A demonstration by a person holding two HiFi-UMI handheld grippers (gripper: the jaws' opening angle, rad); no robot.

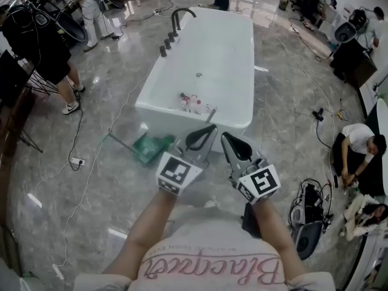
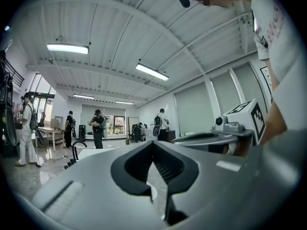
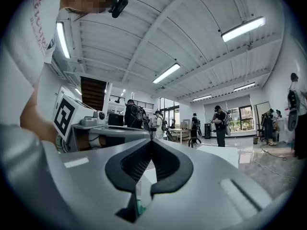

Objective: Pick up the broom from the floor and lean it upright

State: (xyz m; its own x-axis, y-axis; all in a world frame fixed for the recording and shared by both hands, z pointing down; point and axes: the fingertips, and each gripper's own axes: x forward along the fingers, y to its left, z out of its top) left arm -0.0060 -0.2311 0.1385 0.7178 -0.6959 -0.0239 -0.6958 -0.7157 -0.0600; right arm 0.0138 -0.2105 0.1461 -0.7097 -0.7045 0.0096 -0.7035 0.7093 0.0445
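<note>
The broom (image 1: 150, 148) lies on the marble floor just in front of the white bathtub (image 1: 182, 111); its head is green and a thin grey handle runs out to the left. Both grippers are held side by side above the floor, pointing level toward the tub. My left gripper (image 1: 212, 129) is shut and holds nothing; in the left gripper view its jaws (image 2: 153, 143) meet at the tips. My right gripper (image 1: 225, 137) is also shut and empty (image 3: 152, 141). The broom lies to the left of and below both, apart from them. A scrap of green (image 3: 140, 208) shows low behind the right jaws.
A black tap (image 1: 179, 16) stands at the tub's far end. Cables (image 1: 79, 156) trail across the floor at left. People stand at the back left (image 1: 42, 53); one sits at the right (image 1: 357, 147) beside black gear (image 1: 308, 214).
</note>
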